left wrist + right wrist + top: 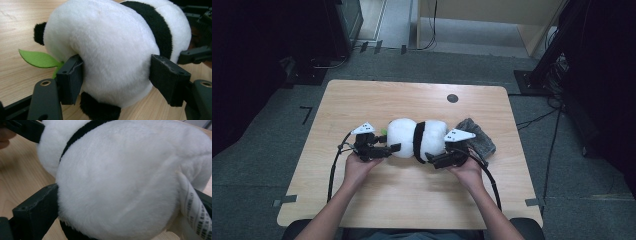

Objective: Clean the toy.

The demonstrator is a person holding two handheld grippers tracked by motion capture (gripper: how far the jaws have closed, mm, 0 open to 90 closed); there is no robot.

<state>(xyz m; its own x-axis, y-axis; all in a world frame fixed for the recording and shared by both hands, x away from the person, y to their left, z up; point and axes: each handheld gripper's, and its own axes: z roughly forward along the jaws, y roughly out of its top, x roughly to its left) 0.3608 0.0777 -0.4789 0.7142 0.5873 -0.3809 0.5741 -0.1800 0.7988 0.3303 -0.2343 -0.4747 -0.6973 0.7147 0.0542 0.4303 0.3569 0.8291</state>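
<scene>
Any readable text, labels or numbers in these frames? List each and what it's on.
No text can be read.
Sewn-in tag on the plush panda, right gripper view: rows of dark print, too small and blurred to read.
Panda's green felt leaf, the table, the grey cloth: no lettering visible.

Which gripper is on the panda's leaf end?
The left gripper: its fingers pinch the plush panda beside the green leaf. The right gripper grips the tag end.

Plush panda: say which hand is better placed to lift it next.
Probably left. The left gripper has both pads pressed into the plush panda at its head end, denting the fur. The right gripper straddles the other end, its grip less clear.
</scene>
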